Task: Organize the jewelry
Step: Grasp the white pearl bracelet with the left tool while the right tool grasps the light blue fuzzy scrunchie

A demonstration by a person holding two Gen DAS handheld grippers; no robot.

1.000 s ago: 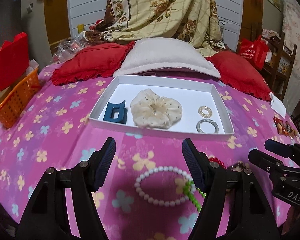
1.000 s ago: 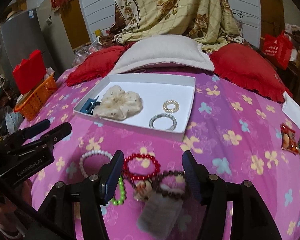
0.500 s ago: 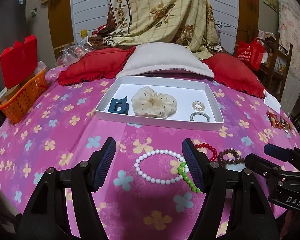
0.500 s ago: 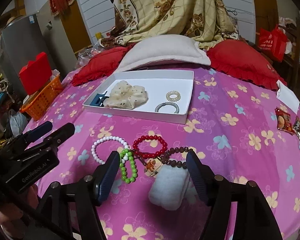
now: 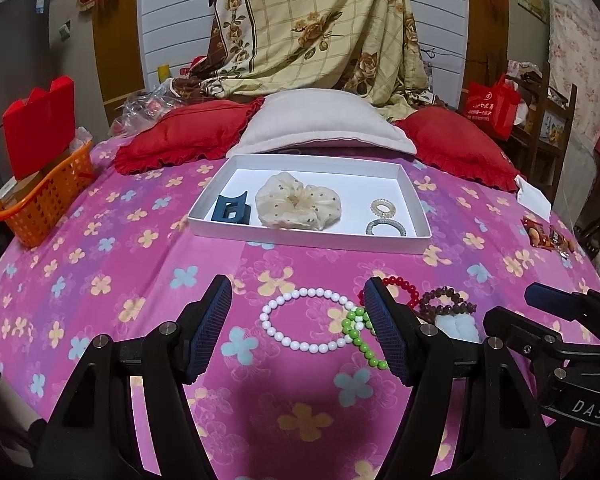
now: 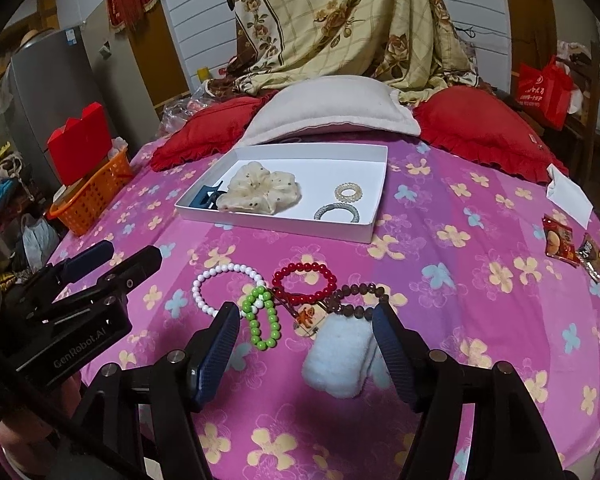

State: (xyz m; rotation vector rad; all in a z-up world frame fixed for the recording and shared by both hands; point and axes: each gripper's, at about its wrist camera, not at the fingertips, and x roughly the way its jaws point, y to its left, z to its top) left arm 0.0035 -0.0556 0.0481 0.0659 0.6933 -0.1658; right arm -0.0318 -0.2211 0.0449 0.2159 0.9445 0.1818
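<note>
A white tray lies mid-bed holding a blue hair claw, a cream scrunchie and two coil hair ties. In front of it lie a white bead bracelet, a green one, a red one, a brown one with a picture charm, and a white fluffy piece. My left gripper is open just short of the white bracelet. My right gripper is open over the charm and fluffy piece, its pads touching nothing.
An orange basket with a red box stands at the bed's left edge. Red pillows and a pale one lie behind the tray. Snack packets and a white paper lie at the right.
Both grippers have drawn back from the tray, so the bracelets now lie farther ahead and more bedcover shows. The right jaws stand slightly wider than a second ago.
</note>
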